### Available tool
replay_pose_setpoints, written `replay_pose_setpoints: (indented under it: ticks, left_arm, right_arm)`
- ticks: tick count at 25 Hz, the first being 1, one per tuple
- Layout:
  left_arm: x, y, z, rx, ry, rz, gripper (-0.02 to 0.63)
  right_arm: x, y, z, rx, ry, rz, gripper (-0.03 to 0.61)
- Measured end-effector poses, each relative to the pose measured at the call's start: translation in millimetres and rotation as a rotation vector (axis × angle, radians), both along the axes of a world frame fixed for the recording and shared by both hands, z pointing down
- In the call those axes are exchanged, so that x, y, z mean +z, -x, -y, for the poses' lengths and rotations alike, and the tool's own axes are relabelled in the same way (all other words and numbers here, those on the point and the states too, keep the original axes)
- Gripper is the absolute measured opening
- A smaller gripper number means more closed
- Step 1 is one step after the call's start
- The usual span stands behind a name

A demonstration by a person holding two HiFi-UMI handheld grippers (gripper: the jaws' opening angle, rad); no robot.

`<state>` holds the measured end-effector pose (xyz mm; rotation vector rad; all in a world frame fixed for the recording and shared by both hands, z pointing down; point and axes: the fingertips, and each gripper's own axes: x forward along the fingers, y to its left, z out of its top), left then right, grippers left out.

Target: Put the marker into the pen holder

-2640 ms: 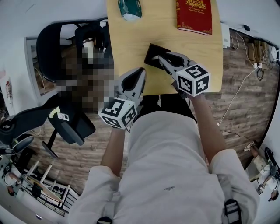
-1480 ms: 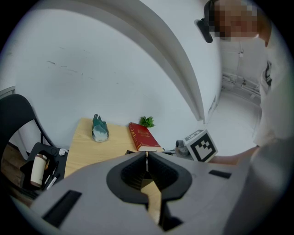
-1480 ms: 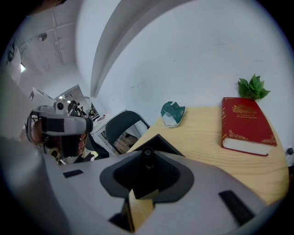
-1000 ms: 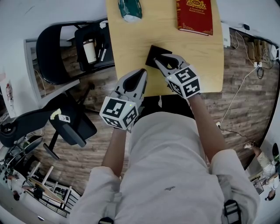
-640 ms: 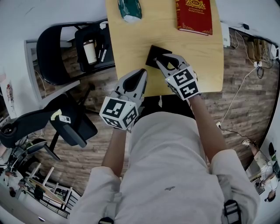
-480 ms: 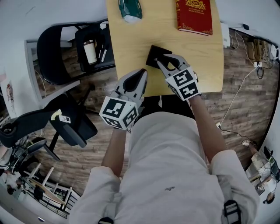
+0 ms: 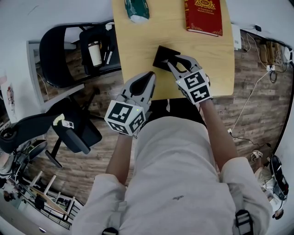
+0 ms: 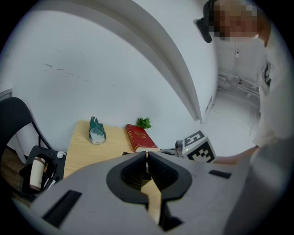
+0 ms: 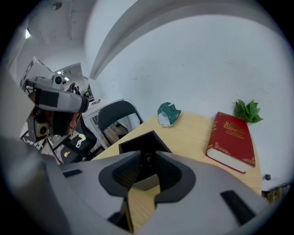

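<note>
A black square pen holder (image 7: 160, 54) stands open-topped near the front edge of the wooden table (image 7: 138, 46). My right gripper (image 7: 173, 61) hovers at the holder's near right corner. In the right gripper view, the round dark end of the marker (image 9: 147, 159) shows between the jaws of the right gripper (image 9: 147, 155), straight over the holder's opening (image 9: 138, 143). My left gripper (image 7: 149, 75) hangs just off the table's front edge, jaws shut with nothing between them; the left gripper view shows that gripper's (image 8: 147, 156) tips touching.
A red book (image 7: 203, 16) lies at the back right of the table and a teal crumpled object (image 7: 136, 9) at the back left. A green plant (image 9: 248, 110) sits behind the book. A black chair (image 7: 64, 50) holding a cup (image 7: 94, 53) stands left of the table.
The right gripper has drawn in toward the pen holder and shifted only slightly in the last second. The left gripper has stayed put.
</note>
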<state>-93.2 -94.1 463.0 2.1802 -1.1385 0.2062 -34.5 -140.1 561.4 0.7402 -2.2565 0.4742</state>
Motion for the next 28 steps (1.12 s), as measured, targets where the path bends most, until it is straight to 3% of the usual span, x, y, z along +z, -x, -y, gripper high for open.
replay_pose_setpoints:
  ticks: [28]
  left_arm:
    - [-20, -3, -20, -0.005, -0.052, 0.007, 0.014]
  right_arm:
    - [-18, -19, -13, 0.042, -0.052, -0.014, 0.095]
